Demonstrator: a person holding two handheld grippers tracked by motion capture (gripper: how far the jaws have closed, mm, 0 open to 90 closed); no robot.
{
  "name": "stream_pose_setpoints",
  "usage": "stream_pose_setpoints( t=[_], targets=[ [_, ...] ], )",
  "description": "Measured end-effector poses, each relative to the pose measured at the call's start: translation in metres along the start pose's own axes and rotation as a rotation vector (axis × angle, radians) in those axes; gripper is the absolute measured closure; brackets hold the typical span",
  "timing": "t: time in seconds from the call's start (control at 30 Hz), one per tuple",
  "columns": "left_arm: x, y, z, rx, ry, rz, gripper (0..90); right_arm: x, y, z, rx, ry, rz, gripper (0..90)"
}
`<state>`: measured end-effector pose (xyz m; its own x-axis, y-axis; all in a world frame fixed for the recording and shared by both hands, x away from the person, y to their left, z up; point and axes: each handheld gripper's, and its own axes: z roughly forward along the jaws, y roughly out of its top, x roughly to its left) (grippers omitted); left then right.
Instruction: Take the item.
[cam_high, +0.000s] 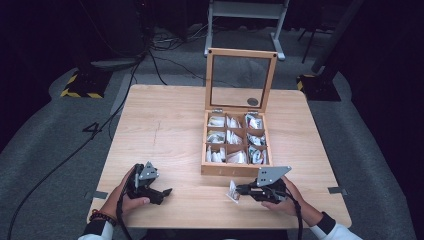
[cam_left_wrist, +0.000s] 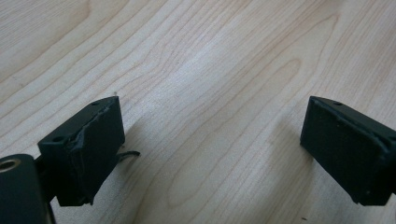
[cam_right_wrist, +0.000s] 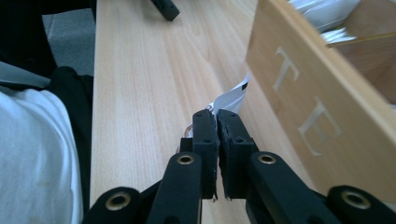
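Near the table's front edge, before the wooden tea box (cam_high: 236, 169), our right claw (cam_high: 239, 190) pinched a tea sachet (cam_high: 232, 191) by its edge; light, flimsy, crushable, we judged. Our left claw (cam_high: 165, 192) gaped empty

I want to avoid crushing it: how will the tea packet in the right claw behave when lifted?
The tea packet looks thin and flat, so probably light and floppy. Pinched at one edge by the right claw, it may droop or slip.
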<state>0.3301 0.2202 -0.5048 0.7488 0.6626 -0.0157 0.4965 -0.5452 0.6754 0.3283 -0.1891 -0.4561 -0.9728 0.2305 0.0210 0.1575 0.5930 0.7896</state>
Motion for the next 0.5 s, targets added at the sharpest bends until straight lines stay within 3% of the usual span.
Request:
stream_pose_setpoints(
  t=[0.1, 0.5],
  targets=[
    [0.000, 0.000, 0.000, 0.000, 0.000, 0.000, 6.8, -0.002, -0.001, 0.007, 0.004, 0.042, 0.031, 86.6],
    [0.000, 0.000, 0.000, 0.000, 0.002, 0.002, 6.7, -0.010, -0.010, 0.017, 0.065, 0.060, 0.035, 82.1]
  ],
)
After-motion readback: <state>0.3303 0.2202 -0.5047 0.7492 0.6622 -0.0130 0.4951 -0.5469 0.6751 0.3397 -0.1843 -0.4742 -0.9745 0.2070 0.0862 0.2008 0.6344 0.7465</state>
